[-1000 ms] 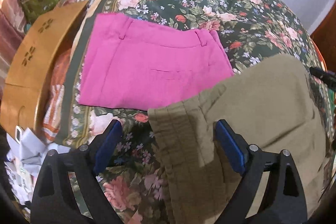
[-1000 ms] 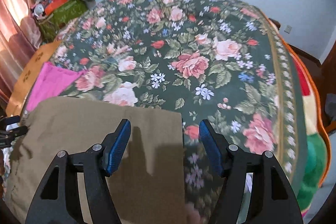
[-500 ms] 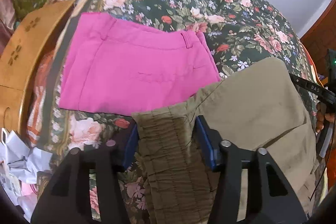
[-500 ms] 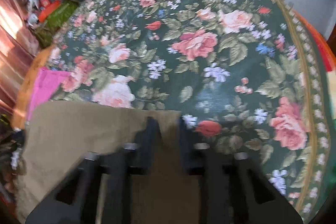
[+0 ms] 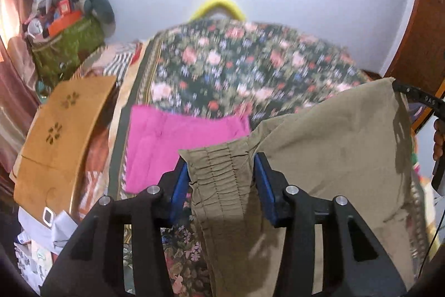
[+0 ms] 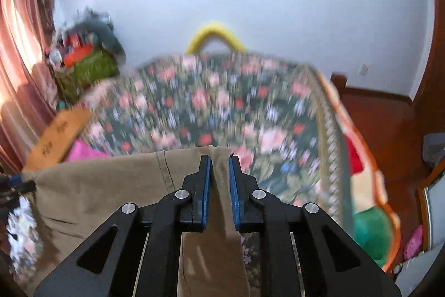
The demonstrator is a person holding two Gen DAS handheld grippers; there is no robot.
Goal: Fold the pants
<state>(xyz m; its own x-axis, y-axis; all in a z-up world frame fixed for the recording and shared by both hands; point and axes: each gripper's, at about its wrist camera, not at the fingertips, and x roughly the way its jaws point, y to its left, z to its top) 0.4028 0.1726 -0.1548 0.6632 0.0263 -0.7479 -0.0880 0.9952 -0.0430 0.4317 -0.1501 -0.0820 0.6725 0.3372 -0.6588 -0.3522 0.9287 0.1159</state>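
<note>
**Khaki pants held aloft at both ends over floral bed**

The wooden board (image 5: 62,127) is lying at far left, beside the folded pink garment (image 5: 178,146) on the floral bedspread (image 5: 236,68). The left gripper (image 5: 221,180) is clamping its fingers on the gathered waistband of the khaki pants (image 5: 333,146), which are hanging raised above the bed. The right gripper (image 6: 219,183) is pinching the opposite edge of the pants, its fingers nearly together.
</note>
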